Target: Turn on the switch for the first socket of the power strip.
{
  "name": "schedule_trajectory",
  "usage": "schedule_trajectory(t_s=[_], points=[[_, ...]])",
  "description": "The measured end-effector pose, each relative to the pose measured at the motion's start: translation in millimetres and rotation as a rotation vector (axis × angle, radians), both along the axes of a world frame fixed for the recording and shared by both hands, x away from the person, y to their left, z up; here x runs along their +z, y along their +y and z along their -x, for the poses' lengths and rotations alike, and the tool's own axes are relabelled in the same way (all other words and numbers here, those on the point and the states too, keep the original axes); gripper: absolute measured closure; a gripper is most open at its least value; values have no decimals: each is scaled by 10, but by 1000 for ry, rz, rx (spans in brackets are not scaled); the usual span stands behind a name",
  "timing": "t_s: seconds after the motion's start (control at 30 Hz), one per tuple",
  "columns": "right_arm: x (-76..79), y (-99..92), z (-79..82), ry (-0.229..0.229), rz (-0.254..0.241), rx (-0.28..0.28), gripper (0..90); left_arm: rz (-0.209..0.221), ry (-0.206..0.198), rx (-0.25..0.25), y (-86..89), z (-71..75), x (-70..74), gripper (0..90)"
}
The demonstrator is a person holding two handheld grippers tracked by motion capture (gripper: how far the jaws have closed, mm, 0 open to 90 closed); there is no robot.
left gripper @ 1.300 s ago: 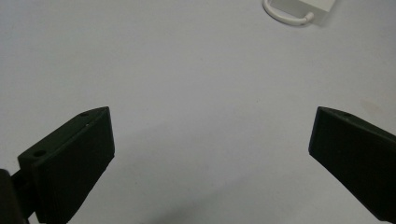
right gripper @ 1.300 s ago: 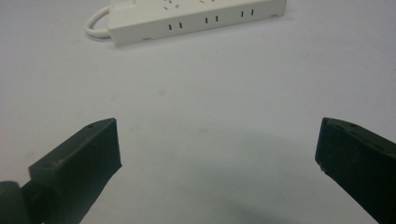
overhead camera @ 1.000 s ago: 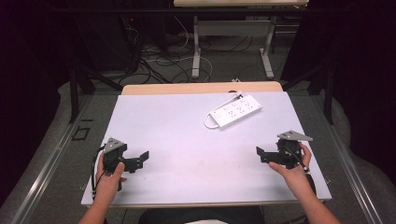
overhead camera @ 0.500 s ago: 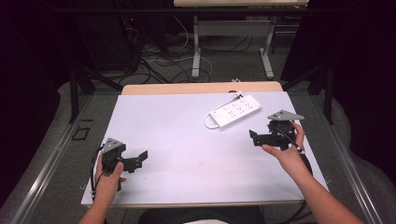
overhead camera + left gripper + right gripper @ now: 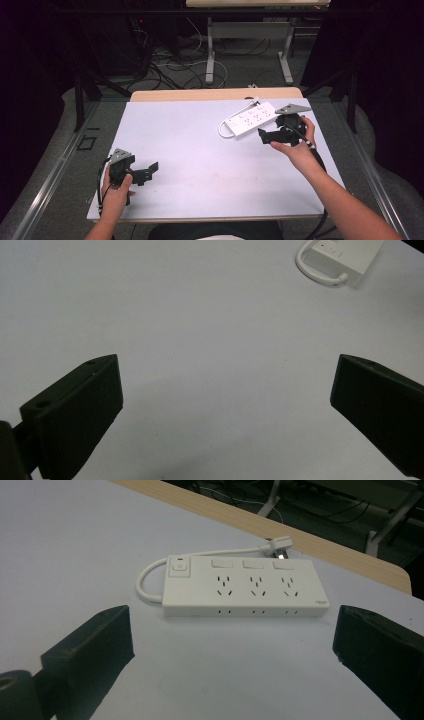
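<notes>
A white power strip [image 5: 250, 119] lies flat at the back right of the white table, its short cable looped at one end; in the right gripper view the power strip [image 5: 243, 586] shows three socket groups, a switch with a red light and a plug [image 5: 276, 545] behind it. My right gripper [image 5: 266, 135] hovers open just in front of the strip, jaws wide apart and empty. The left gripper [image 5: 148, 171] rests open near the front left edge, far from the strip. In the left gripper view one end of the power strip [image 5: 340, 257] appears far off.
The white table top [image 5: 200, 150] has a wooden strip [image 5: 210, 94] along its far edge. Behind it on the floor are table legs and tangled cables [image 5: 175, 60]. A metal rail [image 5: 55, 165] runs along the table's left side.
My right gripper has moved from the front right of the table forward and leftward, up to the power strip. The left gripper has stayed in place.
</notes>
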State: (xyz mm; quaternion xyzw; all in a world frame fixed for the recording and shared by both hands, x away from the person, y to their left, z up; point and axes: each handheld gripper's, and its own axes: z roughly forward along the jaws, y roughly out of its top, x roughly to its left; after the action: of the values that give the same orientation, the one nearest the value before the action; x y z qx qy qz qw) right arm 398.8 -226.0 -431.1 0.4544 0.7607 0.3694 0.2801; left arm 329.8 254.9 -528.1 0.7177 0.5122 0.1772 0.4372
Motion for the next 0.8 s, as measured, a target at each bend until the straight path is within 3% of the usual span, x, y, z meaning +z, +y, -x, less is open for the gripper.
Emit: schedule_trajectory(t_s=[0.57,0.8], points=[[59,205,-347,29,48,9,62,-7,4,7,2,3,-19,6],[87,262,-453,42,33,-2,72,-5,3,7,5,-1,-26,6]])
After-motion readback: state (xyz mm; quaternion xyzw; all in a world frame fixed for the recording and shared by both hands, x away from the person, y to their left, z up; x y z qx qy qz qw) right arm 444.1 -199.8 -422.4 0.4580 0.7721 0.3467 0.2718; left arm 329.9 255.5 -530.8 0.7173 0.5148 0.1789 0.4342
